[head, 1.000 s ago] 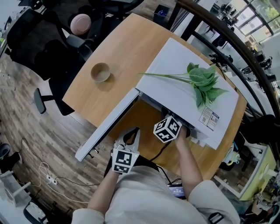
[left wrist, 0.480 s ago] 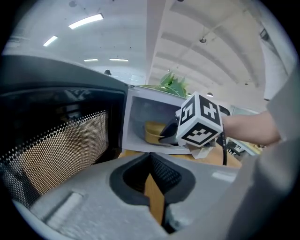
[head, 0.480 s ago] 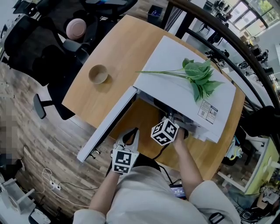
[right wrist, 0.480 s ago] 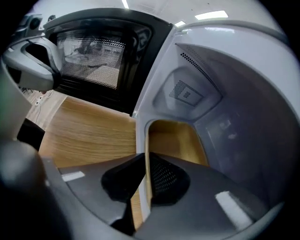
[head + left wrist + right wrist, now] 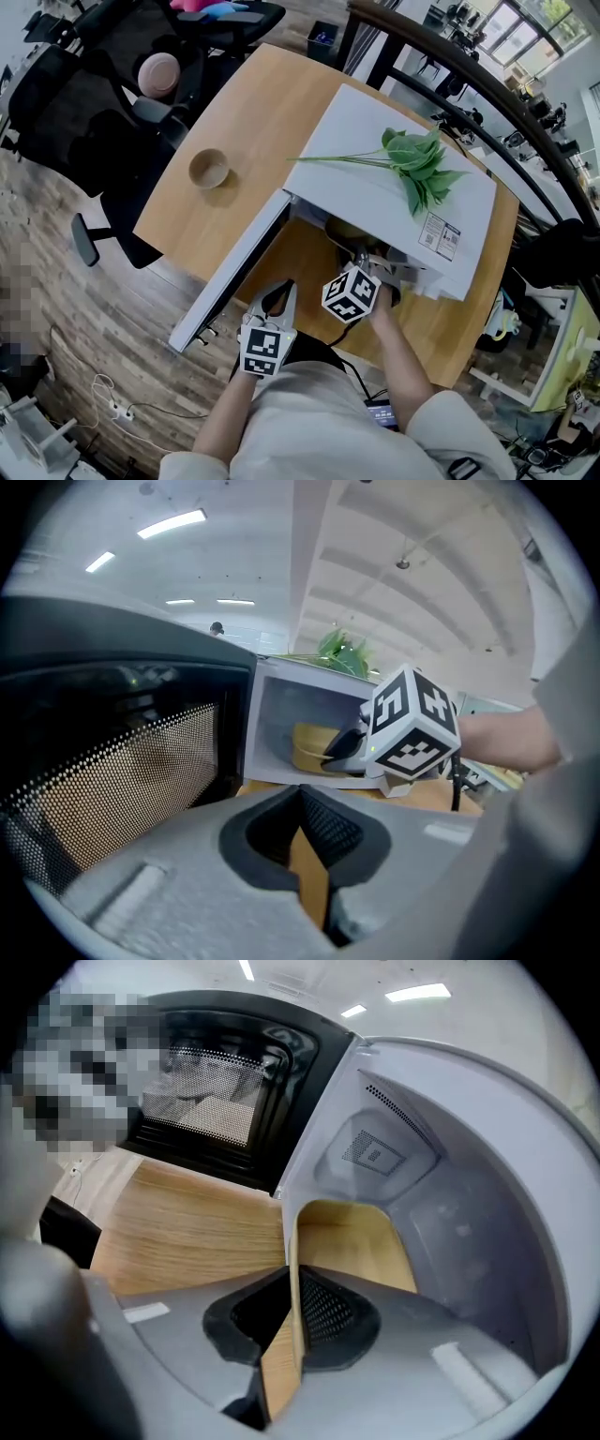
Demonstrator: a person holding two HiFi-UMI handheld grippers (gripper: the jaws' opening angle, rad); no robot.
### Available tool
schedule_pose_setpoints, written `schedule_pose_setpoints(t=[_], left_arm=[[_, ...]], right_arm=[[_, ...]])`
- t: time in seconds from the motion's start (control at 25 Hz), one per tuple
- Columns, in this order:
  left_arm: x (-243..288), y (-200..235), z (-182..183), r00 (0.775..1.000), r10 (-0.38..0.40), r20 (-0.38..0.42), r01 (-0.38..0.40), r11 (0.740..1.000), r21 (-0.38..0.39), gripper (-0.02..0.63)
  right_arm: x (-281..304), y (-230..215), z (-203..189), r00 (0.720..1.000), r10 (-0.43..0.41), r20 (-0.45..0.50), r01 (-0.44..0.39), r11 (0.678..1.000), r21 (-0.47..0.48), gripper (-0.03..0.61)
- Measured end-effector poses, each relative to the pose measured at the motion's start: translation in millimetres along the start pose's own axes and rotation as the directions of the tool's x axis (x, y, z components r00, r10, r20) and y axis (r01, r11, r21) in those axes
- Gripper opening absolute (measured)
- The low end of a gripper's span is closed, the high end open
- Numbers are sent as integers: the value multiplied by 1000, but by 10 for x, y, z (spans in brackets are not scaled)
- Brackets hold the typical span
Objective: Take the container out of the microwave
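Observation:
The white microwave (image 5: 394,197) stands on the wooden table with its door (image 5: 234,272) swung open to the left. A tan, wood-coloured container (image 5: 352,1241) sits in the cavity near the opening; it also shows in the left gripper view (image 5: 314,747) and, partly, in the head view (image 5: 342,230). My right gripper (image 5: 292,1307) reaches into the opening (image 5: 361,255) and is shut on the container's near rim, the wall pinched between the jaws. My left gripper (image 5: 278,298) hangs in front of the door, open by a narrow gap (image 5: 305,864), holding nothing.
A green plant sprig (image 5: 412,164) lies on top of the microwave. A small wooden bowl (image 5: 208,169) sits on the table left of the door. Black office chairs (image 5: 94,94) stand beyond the table's left edge. The mesh door (image 5: 122,780) is close by my left gripper.
My right gripper has drawn back toward me, and the container now shows at the mouth of the microwave. The left gripper has barely moved.

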State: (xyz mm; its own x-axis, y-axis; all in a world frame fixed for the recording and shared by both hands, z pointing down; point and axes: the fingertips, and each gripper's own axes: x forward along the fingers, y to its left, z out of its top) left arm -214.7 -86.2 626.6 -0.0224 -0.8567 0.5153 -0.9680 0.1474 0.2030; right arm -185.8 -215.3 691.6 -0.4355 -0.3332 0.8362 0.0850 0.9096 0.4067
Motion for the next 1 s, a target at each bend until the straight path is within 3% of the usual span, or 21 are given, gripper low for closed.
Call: schedule_pose_setpoints(t=[0.76,1.0], left_arm=[[-177,0,-24,998,-62,9,62,998,29,3],[-222,-5,27,996,-91,6,90,995,45,3]], right_arm=[[-349,328,27,1000,-20,9,20,998,65,35],[-483,475,54,999,-11,33,6,989,145,35]])
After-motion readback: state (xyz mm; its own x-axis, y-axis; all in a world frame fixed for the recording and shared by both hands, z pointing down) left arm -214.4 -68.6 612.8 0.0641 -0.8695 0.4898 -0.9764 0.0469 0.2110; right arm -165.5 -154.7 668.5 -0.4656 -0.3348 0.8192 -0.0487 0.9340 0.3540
